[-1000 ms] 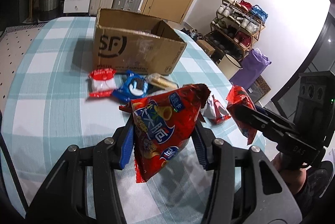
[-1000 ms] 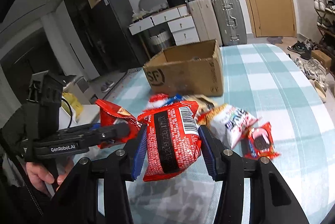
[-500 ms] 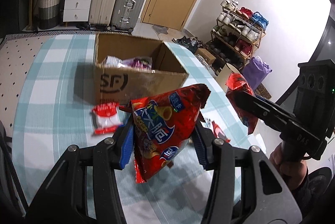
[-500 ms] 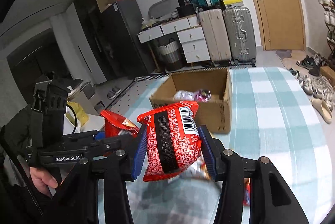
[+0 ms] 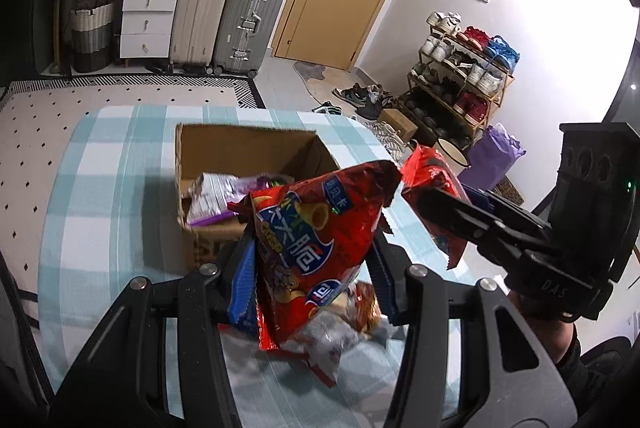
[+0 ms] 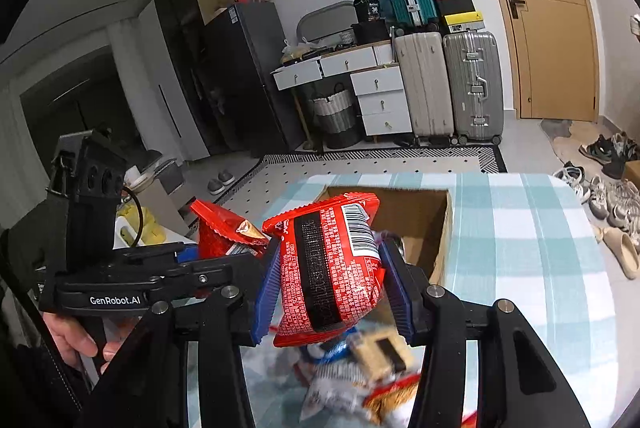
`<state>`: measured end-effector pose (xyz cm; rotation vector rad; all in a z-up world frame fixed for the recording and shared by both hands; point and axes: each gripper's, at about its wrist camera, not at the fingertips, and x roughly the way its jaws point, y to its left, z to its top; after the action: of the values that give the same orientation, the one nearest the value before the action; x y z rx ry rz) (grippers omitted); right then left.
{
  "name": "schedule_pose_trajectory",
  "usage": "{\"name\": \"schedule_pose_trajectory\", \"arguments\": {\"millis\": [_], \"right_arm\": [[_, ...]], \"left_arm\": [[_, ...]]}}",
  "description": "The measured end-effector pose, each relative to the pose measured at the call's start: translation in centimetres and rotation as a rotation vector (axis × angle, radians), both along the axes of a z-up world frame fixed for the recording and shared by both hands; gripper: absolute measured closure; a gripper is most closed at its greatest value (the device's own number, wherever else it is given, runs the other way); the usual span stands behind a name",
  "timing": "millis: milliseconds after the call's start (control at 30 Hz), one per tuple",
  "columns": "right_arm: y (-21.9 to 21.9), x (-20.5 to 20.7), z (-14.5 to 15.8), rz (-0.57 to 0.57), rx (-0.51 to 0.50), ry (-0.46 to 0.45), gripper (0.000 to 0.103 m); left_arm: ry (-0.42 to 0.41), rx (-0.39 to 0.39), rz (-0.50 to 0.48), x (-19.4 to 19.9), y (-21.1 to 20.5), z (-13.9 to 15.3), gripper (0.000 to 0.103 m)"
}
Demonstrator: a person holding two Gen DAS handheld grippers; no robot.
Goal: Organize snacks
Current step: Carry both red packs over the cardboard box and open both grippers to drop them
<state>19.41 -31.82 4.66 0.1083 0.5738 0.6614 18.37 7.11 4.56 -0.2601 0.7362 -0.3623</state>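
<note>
Both grippers hang just in front of the cardboard box (image 5: 224,148) on the checked tablecloth (image 5: 108,188). The left gripper (image 5: 312,268) pinches a red chip bag (image 5: 312,240); the right gripper (image 6: 332,280) pinches a red packet (image 6: 328,268) (barcode side up). Purple packs (image 5: 212,196) lie inside the box; loose snacks (image 6: 360,380) sit before it.

Glossy crinkled foil snack bag (image 5: 316,248) and barcode-backed packet (image 6: 332,268), matt corrugated cardboard box (image 5: 248,152), woven checked tablecloth (image 5: 112,188), ribbed metal-look suitcase (image 6: 474,84).
</note>
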Motion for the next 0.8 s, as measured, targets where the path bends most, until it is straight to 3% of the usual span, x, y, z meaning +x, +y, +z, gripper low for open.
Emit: {"name": "schedule_pose_trajectory", "arguments": {"millis": [367,800], "right_arm": [[0.5,5.4,-0.2,-0.012,-0.025,0.018,0.055],[1.2,10.5,-1.7,-0.008,-0.038,0.059,0.055]], "left_arm": [[0.007,0.039,0.038,6.5,0.3,1.4,0.057],[0.064,0.083,0.047,13.1,0.3,-1.4,0.057]]}}
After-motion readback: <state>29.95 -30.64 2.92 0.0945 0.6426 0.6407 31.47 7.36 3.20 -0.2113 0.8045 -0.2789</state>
